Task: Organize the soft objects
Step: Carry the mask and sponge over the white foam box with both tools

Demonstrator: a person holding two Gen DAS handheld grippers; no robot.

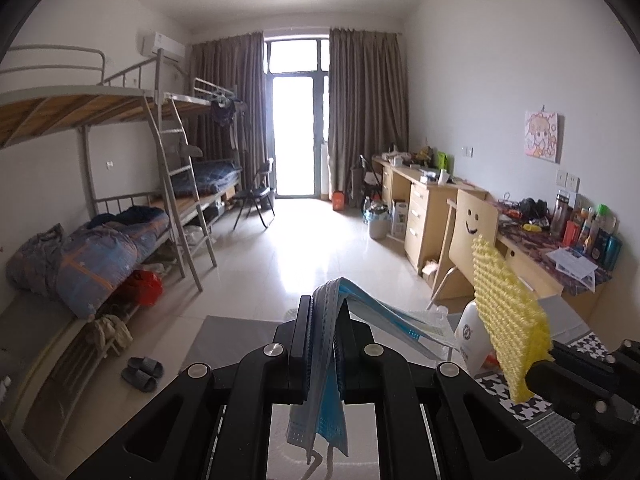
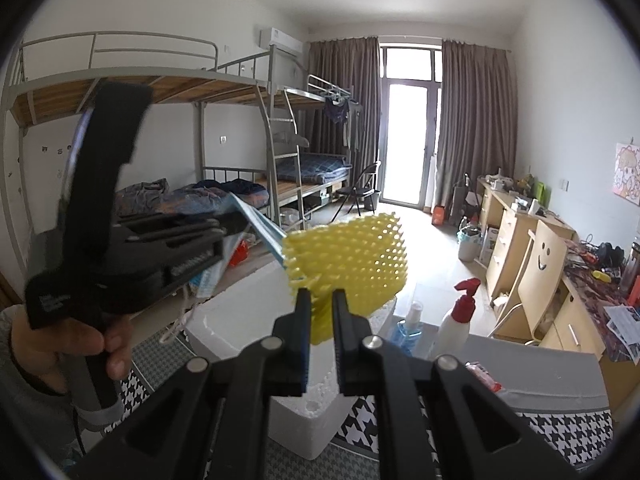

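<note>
My left gripper (image 1: 324,320) is shut on a blue face mask (image 1: 324,420) that drapes over and below the jaws, with a flap sticking out to the right. My right gripper (image 2: 321,300) is shut on a yellow foam net (image 2: 352,256) held up in the air. In the left wrist view the net (image 1: 504,312) and right gripper (image 1: 576,364) are at the right. In the right wrist view the left gripper (image 2: 224,236) with the mask (image 2: 260,224) is at the left, just beside the net. Both are held above a white foam box (image 2: 248,320).
The foam box stands on a houndstooth cloth (image 2: 560,428). A white spray bottle (image 2: 456,320) and a blue bottle (image 2: 410,328) stand behind it. A wooden chair (image 2: 536,276) and cluttered desks (image 2: 516,232) line the right wall. Bunk beds (image 1: 120,208) line the left.
</note>
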